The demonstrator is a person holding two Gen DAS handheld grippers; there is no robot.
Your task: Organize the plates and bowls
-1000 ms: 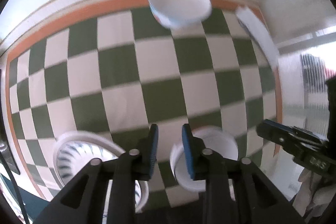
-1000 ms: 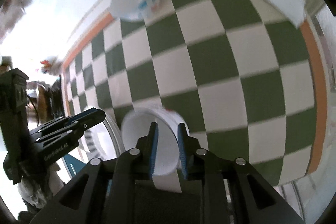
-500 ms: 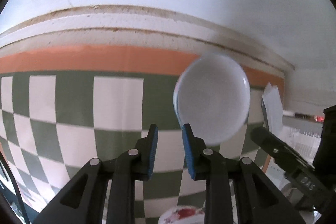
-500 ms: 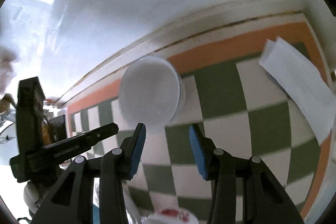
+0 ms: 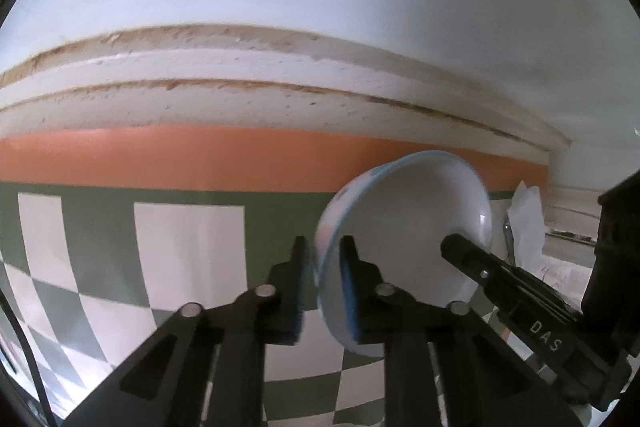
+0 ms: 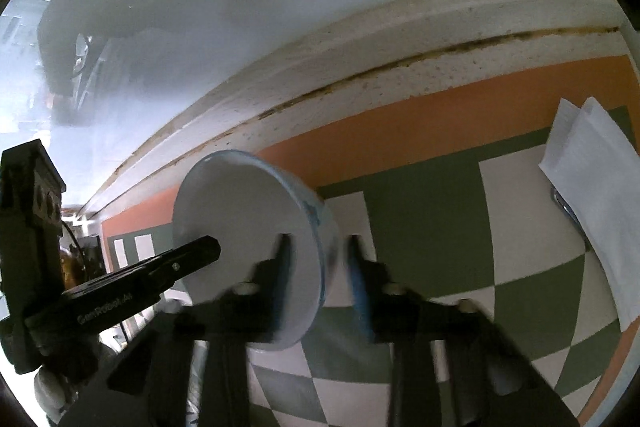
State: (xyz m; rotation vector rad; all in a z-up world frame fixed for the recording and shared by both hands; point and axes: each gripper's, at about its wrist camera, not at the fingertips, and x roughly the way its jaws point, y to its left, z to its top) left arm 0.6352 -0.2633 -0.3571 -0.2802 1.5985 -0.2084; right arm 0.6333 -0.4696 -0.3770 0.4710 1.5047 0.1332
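Two grippers, one bowl (image 5: 404, 223), and that's the whole story here: a second ago both claws were over the near end of the checkered cloth (image 5: 188, 235) with a patterned plate and another white dish under them, and the bowl sat alone at the far end by the orange border. Now both have crossed the cloth and straddle that bowl's rim from opposite sides. The left gripper (image 5: 322, 267) has its jaws closed down on the rim, one pad outside the wall and one inside, and it looks pinched tight. The right gripper (image 6: 316, 263) has just been closing too, after opening wider half a second back, with the rim between its fingers; the blur makes actual contact hard to call, but it reads as clamped. For the task this looks like the start of a two-handed pickup, presumably to carry the bowl back to the other dishes, though it isn't lifted yet as far as anyone can tell. View differences: the left camera shows the bowl's hollow inside and faint pattern on the outer wall, plus the right claw's tip poking in. The right camera shows a folded white paper (image 6: 596, 227) lying at the cloth's right edge, barely visible from the left.
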